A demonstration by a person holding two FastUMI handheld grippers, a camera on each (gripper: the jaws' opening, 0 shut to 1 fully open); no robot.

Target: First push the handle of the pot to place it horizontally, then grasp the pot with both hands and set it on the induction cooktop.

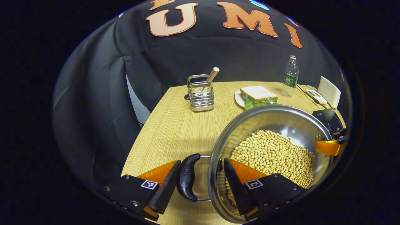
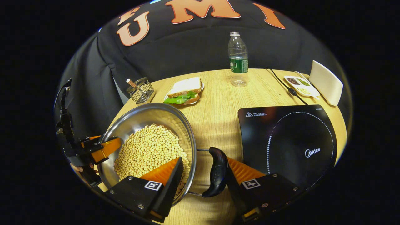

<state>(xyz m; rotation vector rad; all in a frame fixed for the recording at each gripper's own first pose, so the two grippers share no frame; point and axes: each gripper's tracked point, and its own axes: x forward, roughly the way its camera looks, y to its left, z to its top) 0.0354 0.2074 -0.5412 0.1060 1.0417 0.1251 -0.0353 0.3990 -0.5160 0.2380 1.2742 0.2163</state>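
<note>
Straddling the pot (image 1: 268,150) from both sides now: the left hand-held gripper (image 1: 200,181) has one finger outside its black handle (image 1: 187,181) and the other inside the rim over the soybeans (image 1: 275,156), with a gap showing, so not yet clamped. The right hand-held gripper (image 2: 200,178) brackets the opposite handle (image 2: 217,172) and rim likewise, one finger touching the handle. The pot sits on the table (image 2: 215,103), just left of the induction cooktop (image 2: 287,140). Handles look level, so this is the two-handed grasp; next calls for closing both together, lifting evenly, and shifting toward the cooktop.
</note>
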